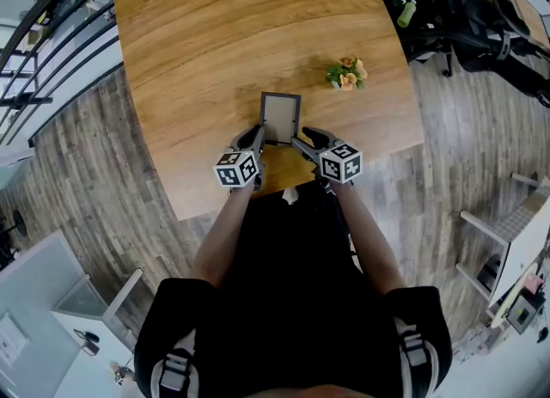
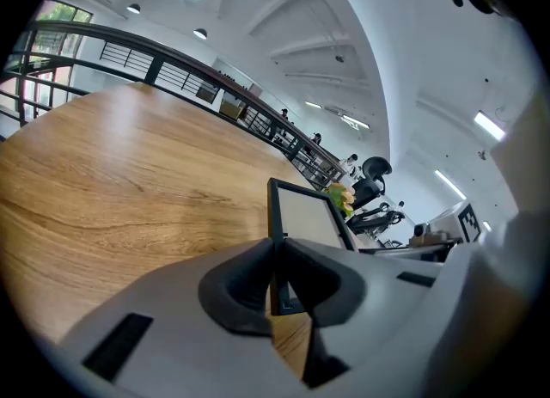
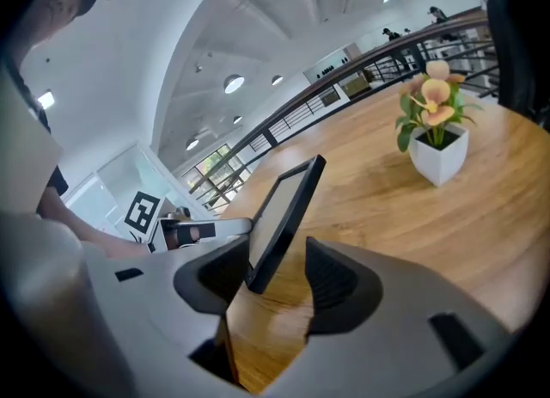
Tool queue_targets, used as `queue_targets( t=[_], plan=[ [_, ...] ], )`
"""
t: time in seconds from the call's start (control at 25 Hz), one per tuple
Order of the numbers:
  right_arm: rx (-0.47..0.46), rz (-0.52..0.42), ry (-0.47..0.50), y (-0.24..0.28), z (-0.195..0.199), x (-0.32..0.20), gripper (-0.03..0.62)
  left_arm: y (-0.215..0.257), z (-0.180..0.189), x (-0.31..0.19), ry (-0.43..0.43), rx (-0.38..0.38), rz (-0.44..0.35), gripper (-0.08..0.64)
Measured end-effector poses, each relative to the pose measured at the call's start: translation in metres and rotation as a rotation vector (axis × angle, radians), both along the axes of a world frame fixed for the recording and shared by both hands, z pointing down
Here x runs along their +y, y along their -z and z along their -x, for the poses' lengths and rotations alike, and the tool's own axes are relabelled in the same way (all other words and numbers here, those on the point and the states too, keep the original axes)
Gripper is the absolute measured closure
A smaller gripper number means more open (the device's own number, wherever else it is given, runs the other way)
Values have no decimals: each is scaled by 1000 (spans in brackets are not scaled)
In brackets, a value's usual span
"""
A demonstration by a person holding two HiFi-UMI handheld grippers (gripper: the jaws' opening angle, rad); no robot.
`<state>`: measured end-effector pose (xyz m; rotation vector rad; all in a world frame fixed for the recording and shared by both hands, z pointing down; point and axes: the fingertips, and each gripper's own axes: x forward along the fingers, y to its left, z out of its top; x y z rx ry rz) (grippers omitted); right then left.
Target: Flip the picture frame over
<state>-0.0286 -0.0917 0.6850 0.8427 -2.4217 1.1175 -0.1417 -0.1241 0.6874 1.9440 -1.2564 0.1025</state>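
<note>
A small black-rimmed picture frame (image 1: 281, 118) with a pale panel stands tilted up off the wooden table (image 1: 198, 61), close to the near edge. My left gripper (image 1: 255, 137) is shut on the frame's lower left edge. In the left gripper view the thin rim of the frame (image 2: 309, 216) runs down between the pressed jaws of the left gripper (image 2: 279, 276). My right gripper (image 1: 302, 140) sits at the lower right corner. In the right gripper view the frame (image 3: 279, 207) leans between the wide jaws of the right gripper (image 3: 275, 276), and the right pad stands apart from it.
A small white pot of orange flowers (image 1: 347, 73) stands on the table to the right beyond the frame, and the same pot (image 3: 436, 130) shows in the right gripper view. A green bottle (image 1: 406, 13) and dark chairs lie off the table's far right. The table's near edge runs just under both grippers.
</note>
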Motion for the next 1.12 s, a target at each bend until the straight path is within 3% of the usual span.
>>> queue_targets(
  t=[0.32, 0.48, 0.68, 0.96, 1.12],
  plan=[
    [-172, 128, -80, 2, 6, -5, 381, 10, -7, -1, -10, 50, -34, 500],
    [-223, 158, -88, 4, 10, -6, 465, 10, -10, -1, -22, 59, -38, 500],
    [-327, 220, -112, 10, 15, -9, 492, 12, -7, -4, -27, 66, -50, 500],
    [-403, 238, -138, 20, 14, -15, 512, 18, -8, -6, -25, 67, -60, 500],
    [-369, 223, -100, 23, 14, -18, 514, 19, -9, -6, -12, 37, -55, 500]
  ],
)
